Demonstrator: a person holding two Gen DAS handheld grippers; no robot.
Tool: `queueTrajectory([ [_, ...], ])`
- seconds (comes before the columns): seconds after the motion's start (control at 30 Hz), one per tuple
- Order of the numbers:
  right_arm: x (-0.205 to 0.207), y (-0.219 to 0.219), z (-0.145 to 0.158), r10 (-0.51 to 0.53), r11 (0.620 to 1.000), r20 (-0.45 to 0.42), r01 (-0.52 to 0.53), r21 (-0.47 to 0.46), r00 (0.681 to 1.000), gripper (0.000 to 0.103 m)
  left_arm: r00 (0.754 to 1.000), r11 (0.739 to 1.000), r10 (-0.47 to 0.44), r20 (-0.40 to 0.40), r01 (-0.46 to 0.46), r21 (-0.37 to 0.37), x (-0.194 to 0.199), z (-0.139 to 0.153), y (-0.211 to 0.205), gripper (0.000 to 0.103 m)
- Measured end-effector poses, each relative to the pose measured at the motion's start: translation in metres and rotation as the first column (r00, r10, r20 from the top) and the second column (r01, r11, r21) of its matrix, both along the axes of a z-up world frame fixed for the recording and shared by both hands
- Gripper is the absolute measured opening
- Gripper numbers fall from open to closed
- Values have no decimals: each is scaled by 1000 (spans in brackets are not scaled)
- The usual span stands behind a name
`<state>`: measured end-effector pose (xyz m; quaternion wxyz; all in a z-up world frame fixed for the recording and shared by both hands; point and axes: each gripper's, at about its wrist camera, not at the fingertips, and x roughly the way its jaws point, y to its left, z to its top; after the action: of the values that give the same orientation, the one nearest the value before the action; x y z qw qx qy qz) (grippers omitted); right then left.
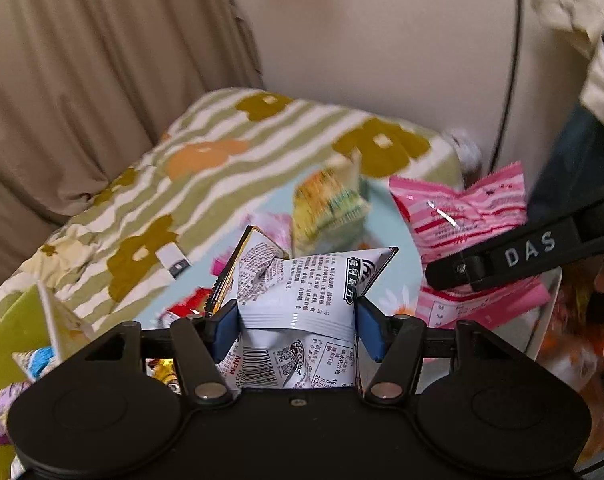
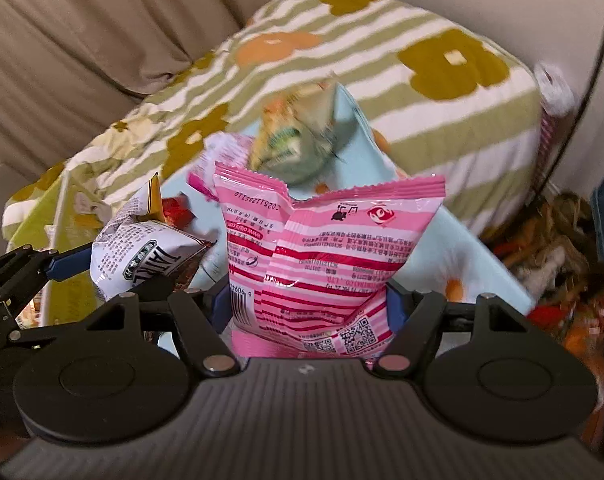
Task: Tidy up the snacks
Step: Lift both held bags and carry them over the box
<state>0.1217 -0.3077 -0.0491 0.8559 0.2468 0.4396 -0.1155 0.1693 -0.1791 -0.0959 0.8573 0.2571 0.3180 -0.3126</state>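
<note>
Two snack packets are held up at once, one in each pair of tongs. The left tongs (image 1: 296,316) pinch a crinkled white foil packet with black print and a barcode (image 1: 302,292), blue pads pressed into its sides. The right tongs (image 2: 309,308) pinch a pink-and-red striped plastic packet with QR codes (image 2: 321,256), which stands upright between the pads. Both packets hang above a pale blue cloth with daisy print (image 2: 461,248), where a blurred yellow-green packet (image 1: 329,204) lies towards the far edge. Behind that cloth is a green-and-white striped blanket with olive and orange flowers (image 1: 222,152), and a beige curtain (image 1: 82,80) beyond it.
</note>
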Motion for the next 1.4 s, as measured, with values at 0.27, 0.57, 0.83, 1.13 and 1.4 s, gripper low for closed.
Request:
queueTrajectory([
  [0.27,37,16,45,187,982,93,-183,-44,978,86,977,978,191,95,-181,-105,-4,49,27,65],
  [0.57,96,73,81,436,900,183,-431,-69,881,86,870,885,457,184,-425,-187,4,92,89,65],
  [0.83,149,153,99,543,836,237,-544,-67,805,86,780,799,598,182,-563,-212,43,109,171,65],
  [1.13,208,234,101,574,814,226,-577,-60,787,86,749,743,658,71,-631,-224,102,103,255,65],
  [1.4,256,284,76,550,834,152,-551,-42,821,86,761,744,646,-59,-644,-177,165,63,293,68],
])
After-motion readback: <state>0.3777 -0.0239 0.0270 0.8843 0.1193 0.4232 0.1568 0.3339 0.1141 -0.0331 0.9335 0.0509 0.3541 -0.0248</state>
